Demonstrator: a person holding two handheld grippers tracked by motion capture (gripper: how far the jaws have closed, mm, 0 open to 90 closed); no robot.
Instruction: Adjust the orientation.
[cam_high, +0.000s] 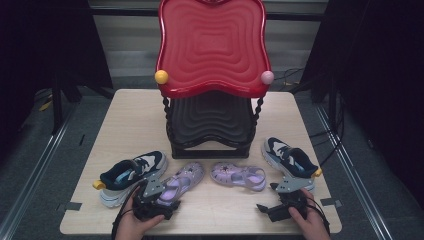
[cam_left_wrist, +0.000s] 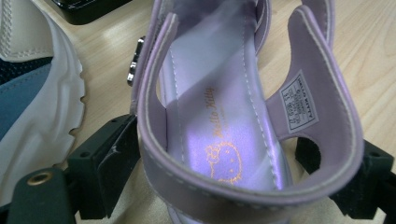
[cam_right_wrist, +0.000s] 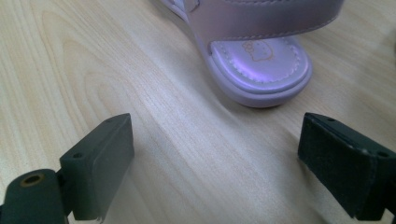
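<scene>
My left tongs (cam_left_wrist: 224, 186) straddle the left sandal's (cam_left_wrist: 219, 116) heel, jaws wide, maybe touching, its length running straight ahead; my right tongs (cam_right_wrist: 215, 163) hang open short of the right sandal (cam_right_wrist: 261, 60).

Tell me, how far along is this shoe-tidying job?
Barely begun, by the look of it. Both shelves of the red rack hold no shoes, and both sneakers and both purple sandals sit on the table. The left gripper has its jaws around the heel of one sandal; the right gripper hangs open, short of the other sandal.
</scene>
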